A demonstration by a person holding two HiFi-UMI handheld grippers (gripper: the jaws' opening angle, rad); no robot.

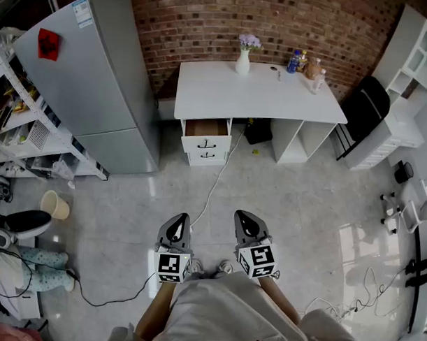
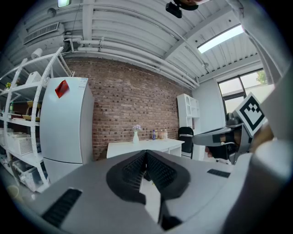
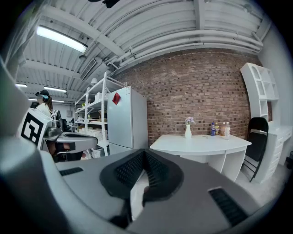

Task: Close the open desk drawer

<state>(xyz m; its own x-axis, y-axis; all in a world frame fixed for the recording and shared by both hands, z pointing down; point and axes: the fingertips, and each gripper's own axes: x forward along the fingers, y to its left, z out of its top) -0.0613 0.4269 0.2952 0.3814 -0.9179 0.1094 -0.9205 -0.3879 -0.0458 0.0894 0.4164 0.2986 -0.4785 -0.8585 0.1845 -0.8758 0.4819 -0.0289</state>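
A: What lies nearest?
B: The left gripper (image 1: 178,224) and right gripper (image 1: 244,222), side by side above the tiled floor (image 1: 303,204); each has its jaws pressed together, with nothing between them.
A: And beyond?
B: A white cable (image 1: 217,179) runs toward the white desk (image 1: 272,95), well apart from both grippers. The top drawer (image 1: 206,128), at the desk's left end, stands pulled out. A vase (image 1: 243,62) stands at the desktop's rear, against the brick wall (image 1: 288,25)
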